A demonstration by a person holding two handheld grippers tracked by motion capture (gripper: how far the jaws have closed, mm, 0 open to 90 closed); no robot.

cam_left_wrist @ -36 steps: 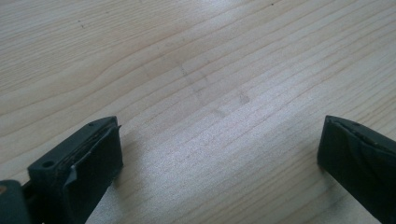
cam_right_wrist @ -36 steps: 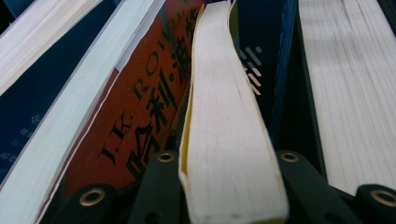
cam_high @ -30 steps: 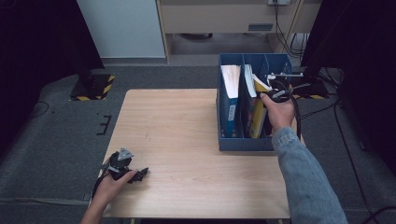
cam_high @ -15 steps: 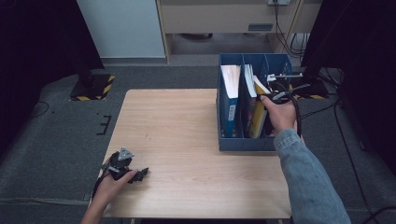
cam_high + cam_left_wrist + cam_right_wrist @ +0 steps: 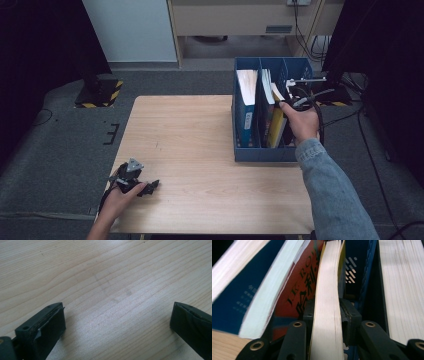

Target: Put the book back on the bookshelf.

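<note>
- My right fingers [image 5: 327,315] grip a yellow-covered book [image 5: 329,300] by its page edge, one pad on each side; they have just been easing apart slightly, yet the pads look pressed against it.
- That book stands in the blue file box [image 5: 260,154], in a middle compartment, leaning against a red-covered book [image 5: 299,287] beside it.
- Further into the box from the red one, a dark blue book [image 5: 234,297] leans the same way.
- The box sits on the far right part of the wooden worktop [image 5: 200,145].
- My left fingers [image 5: 117,322], well apart from the box at the worktop's near left corner, stand wide open over bare wood, holding nothing.
</note>
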